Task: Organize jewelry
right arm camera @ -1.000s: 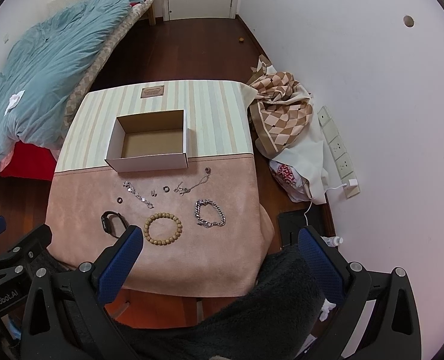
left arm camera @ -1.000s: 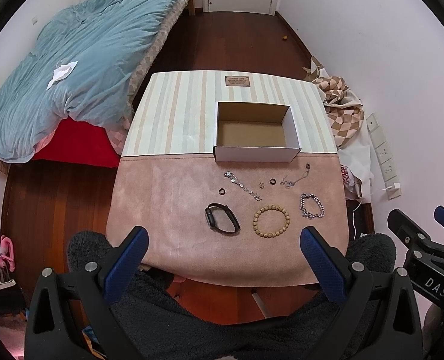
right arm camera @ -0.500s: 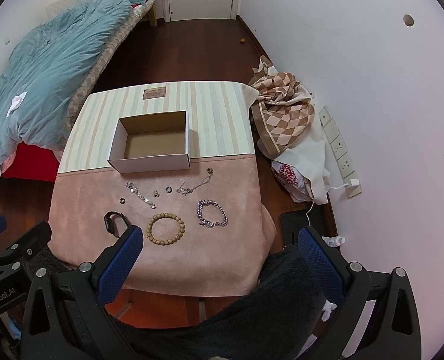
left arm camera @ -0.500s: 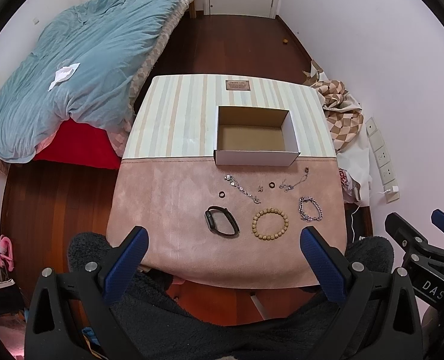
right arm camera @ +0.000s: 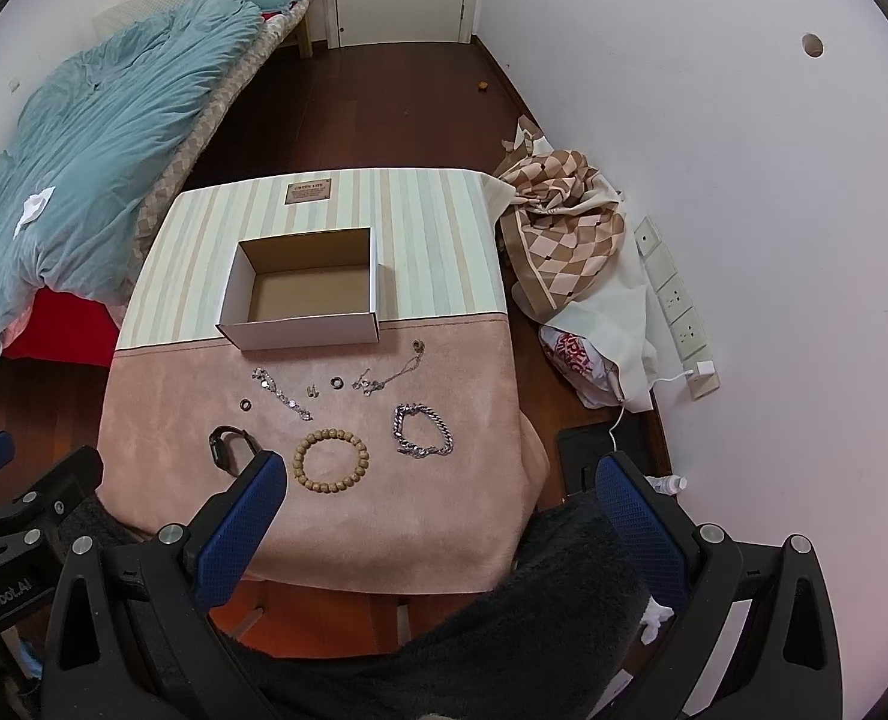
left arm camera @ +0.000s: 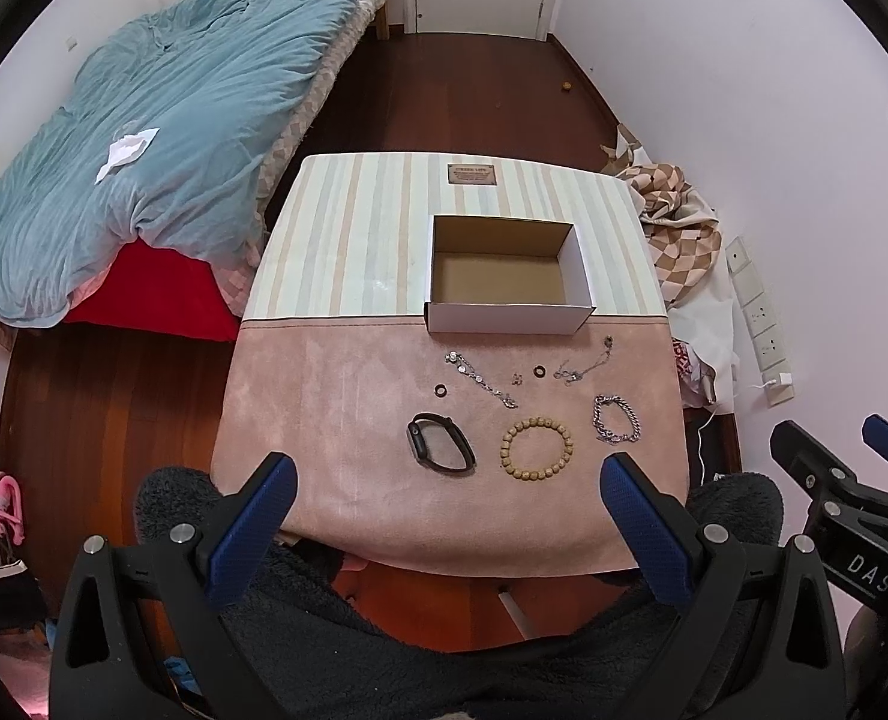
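Both tongs, left tongs [left arm camera: 447, 501] and right tongs [right arm camera: 441, 498], wide open and empty above the desk's near edge, jewelry spread for picking into the empty white cardboard box [left arm camera: 507, 276].

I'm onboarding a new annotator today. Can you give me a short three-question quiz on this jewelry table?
1. True or false: the white box already holds jewelry.
2. Which lies between the black watch band and the silver chain bracelet?
A. wooden bead bracelet
B. a comb
C. a key
3. Fill in: both the left gripper and right gripper are ____.

Key: 1 false; 2 A; 3 open
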`<state>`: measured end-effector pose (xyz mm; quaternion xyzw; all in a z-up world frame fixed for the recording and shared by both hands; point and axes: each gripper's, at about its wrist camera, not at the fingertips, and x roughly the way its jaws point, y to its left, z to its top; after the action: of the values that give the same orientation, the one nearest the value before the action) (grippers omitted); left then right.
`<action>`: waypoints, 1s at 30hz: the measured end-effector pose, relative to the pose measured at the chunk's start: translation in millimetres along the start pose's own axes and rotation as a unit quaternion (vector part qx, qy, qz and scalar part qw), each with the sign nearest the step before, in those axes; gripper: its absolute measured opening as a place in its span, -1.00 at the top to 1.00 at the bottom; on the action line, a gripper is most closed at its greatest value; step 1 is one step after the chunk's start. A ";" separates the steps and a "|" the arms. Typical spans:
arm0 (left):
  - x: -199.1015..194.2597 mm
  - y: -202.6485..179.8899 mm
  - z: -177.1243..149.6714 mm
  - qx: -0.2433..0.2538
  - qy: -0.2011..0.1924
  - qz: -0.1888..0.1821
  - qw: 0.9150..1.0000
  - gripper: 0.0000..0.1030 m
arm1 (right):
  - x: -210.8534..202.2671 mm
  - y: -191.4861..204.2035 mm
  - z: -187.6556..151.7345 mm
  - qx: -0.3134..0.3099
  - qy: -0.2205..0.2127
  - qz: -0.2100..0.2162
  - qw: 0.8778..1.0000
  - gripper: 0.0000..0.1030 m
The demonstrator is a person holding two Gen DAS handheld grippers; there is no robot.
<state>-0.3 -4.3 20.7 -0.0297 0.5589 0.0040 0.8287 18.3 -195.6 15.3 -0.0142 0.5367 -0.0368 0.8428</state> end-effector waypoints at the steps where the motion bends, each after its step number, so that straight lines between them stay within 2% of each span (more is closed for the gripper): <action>1: -0.5 0.0 0.3 0.000 -0.001 0.000 1.000 -1.00 | -0.6 -0.1 0.4 0.000 -0.001 -0.001 1.000 -1.00; 18: -5.3 0.8 2.9 -0.006 -0.009 -0.005 1.000 -1.00 | -10.0 3.3 1.6 -0.001 -0.008 -0.003 1.000 -1.00; 22: -0.3 4.0 3.5 -0.004 -0.011 -0.004 1.000 -1.00 | -0.3 -0.8 3.9 0.001 -0.007 0.006 1.000 -1.00; 28: 50.4 19.9 15.0 0.001 -0.018 0.067 0.998 -1.00 | 70.8 -5.5 6.3 0.016 0.037 0.014 0.999 -0.99; 30: 73.7 29.1 16.6 0.001 -0.020 0.098 0.995 -1.00 | 103.1 -1.4 2.6 0.016 0.061 0.021 0.998 -0.91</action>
<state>41.6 23.6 -42.7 0.0265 0.5429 0.0848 0.8351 64.1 -205.0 -76.7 0.0124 0.5870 -0.0285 0.8090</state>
